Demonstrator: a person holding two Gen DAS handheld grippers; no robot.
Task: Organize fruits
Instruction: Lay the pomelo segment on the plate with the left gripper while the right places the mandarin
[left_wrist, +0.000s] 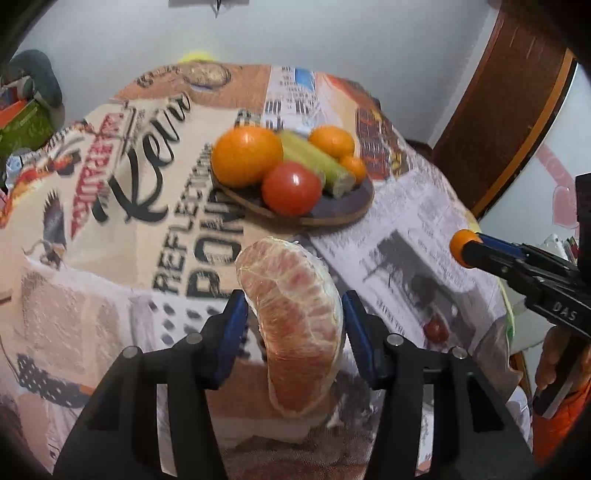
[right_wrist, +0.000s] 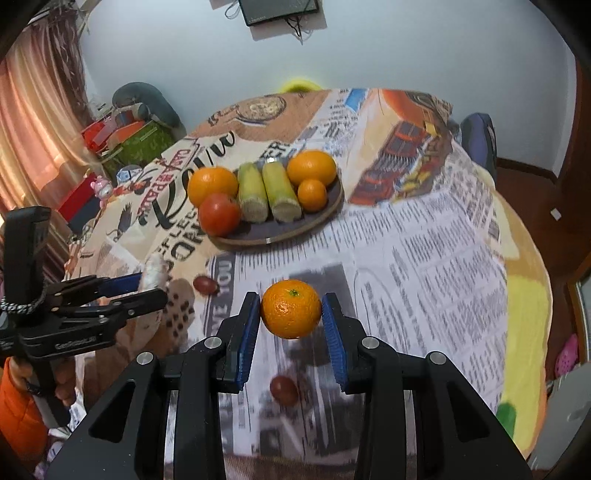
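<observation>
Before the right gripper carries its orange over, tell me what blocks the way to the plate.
Nothing visible. Only bare tablecloth lies between the held orange and the plate. The plate's near rim area is free; fruit fills its far side.

On the table (right_wrist: 424, 258) the plate (right_wrist: 317, 221) lies toward the far side; in it two corn pieces (right_wrist: 267, 192) lie side by side in the middle, an orange (right_wrist: 212, 184) and tomato (right_wrist: 219, 214) to their left, two more oranges (right_wrist: 312, 168) to their right. Nearer, two small fruits (right_wrist: 283, 389) lie on the cloth; the left gripper (left_wrist: 293, 325) holds a peeled segment (left_wrist: 295, 325), the right gripper (right_wrist: 290, 317) a tangerine (right_wrist: 290, 308), both before the plate.
</observation>
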